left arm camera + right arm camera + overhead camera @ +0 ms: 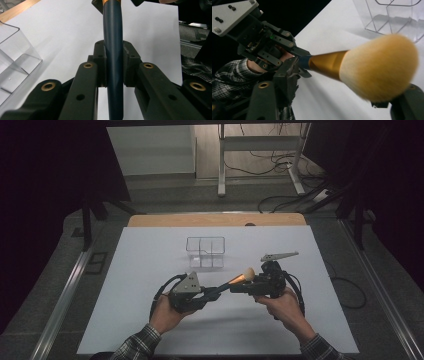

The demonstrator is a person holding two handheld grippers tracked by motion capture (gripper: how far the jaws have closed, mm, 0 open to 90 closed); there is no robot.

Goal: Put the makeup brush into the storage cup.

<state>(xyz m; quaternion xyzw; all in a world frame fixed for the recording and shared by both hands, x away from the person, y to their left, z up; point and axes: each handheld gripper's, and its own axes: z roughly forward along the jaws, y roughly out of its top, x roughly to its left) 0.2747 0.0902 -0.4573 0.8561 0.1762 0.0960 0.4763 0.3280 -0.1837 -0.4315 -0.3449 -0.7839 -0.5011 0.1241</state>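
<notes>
Gripping the brush [235, 281] by its stiff, slick handle, our left gripper [114, 65] held firm; right gripper [239, 287] jaws stood wide around soft, light bristles

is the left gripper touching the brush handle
Touching. In the left gripper view the left gripper has both jaws pressed against the dark handle of the makeup brush, with no gap on either side.

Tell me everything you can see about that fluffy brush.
The makeup brush has a dark blue handle, a shiny gold collar and a soft, rounded head of cream-to-yellow bristles. It is held off the table, sloping gently up to its head. The left gripper clamps its handle; its head hangs between the right gripper's open jaws.
</notes>
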